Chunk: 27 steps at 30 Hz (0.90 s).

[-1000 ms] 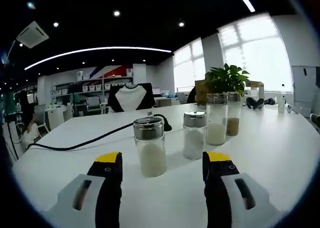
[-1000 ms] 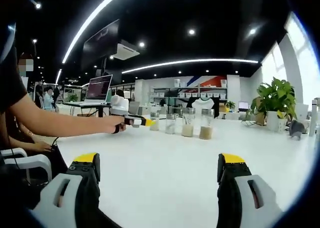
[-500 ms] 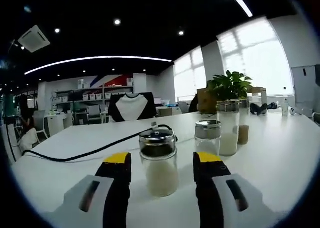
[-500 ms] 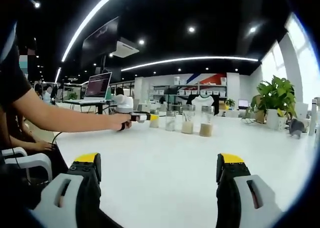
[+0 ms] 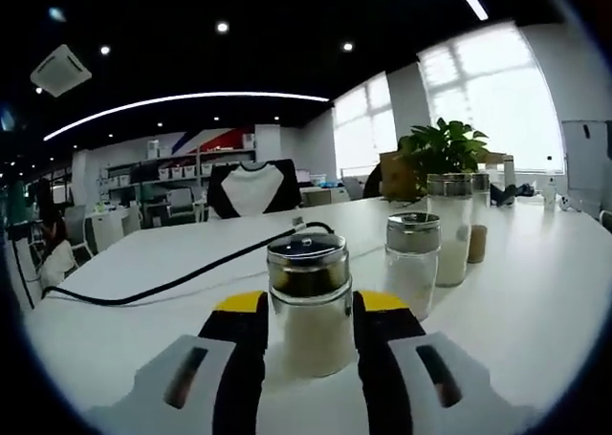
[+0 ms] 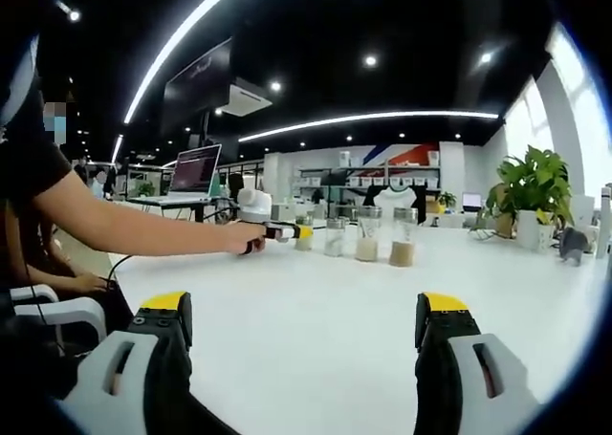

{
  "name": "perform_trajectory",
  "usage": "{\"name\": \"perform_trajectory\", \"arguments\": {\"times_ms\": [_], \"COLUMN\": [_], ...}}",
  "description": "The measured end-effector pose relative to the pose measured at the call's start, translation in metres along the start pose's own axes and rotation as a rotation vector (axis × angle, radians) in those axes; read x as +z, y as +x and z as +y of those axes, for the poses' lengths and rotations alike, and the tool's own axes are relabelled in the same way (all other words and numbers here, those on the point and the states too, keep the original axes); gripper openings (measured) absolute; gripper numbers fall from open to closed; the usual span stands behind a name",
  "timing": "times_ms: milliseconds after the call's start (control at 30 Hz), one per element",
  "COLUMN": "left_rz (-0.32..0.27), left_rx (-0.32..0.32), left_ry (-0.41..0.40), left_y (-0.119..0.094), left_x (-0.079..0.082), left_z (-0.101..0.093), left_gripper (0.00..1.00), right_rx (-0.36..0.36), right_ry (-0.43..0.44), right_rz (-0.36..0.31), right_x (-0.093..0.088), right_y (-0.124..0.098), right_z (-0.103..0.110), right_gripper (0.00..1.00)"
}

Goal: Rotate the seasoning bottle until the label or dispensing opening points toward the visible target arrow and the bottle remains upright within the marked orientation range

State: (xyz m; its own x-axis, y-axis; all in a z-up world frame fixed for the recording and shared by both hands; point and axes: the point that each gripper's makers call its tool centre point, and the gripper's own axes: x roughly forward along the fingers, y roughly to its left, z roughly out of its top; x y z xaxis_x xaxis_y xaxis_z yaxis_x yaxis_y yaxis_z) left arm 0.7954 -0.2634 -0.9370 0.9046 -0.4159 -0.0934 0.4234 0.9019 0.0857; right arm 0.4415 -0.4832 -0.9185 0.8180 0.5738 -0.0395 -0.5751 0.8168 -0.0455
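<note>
Closing in since the earlier frame, the left gripper (image 5: 308, 306) is now bracketing the seasoning bottle (image 5: 308, 301) upright on the desk (image 5: 535, 292), fingers narrow, contact uncertain. Right gripper (image 6: 304, 335) is waiting wide. Squeeze evenly, twisting without tipping.
</note>
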Motion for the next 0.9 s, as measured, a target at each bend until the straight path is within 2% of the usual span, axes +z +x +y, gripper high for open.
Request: {"name": "perform_trajectory", "arguments": {"times_ms": [67,133,333,533,667,767,833,900], "left_rz": [-0.004,0.002,0.000,0.008,0.019,0.030,-0.002,-0.005], "left_rx": [-0.002,-0.010,-0.016,-0.010,0.012,0.054,0.037,0.024], "left_ry": [-0.021,0.017,0.034,0.108,0.073,-0.008,-0.036,-0.032], "left_y": [0.001,0.002,0.001,0.001,-0.001,-0.009,-0.014,-0.019], "left_x": [0.001,0.000,0.000,0.002,0.002,0.002,0.008,0.011], "left_z": [-0.001,-0.002,-0.004,-0.008,-0.005,0.001,0.000,-0.002], "left_gripper": [0.35,0.35,0.35,0.34,0.33,0.33,0.33,0.33], "right_rx": [0.002,0.000,-0.003,0.000,-0.003,-0.006,-0.011,-0.014], "right_ry": [-0.004,-0.004,0.006,0.010,0.011,0.010,0.014,0.024], "right_rz": [-0.001,-0.006,-0.010,-0.014,-0.016,-0.021,-0.026,-0.031], "right_x": [0.001,0.003,0.002,0.003,0.004,0.006,0.007,0.007], "right_y": [0.000,-0.001,-0.001,-0.002,-0.003,-0.004,-0.005,-0.005], "right_z": [0.001,0.000,-0.001,-0.002,-0.004,-0.005,-0.006,-0.007], "right_gripper": [0.99,0.99,0.98,0.98,0.97,0.97,0.97,0.96]}}
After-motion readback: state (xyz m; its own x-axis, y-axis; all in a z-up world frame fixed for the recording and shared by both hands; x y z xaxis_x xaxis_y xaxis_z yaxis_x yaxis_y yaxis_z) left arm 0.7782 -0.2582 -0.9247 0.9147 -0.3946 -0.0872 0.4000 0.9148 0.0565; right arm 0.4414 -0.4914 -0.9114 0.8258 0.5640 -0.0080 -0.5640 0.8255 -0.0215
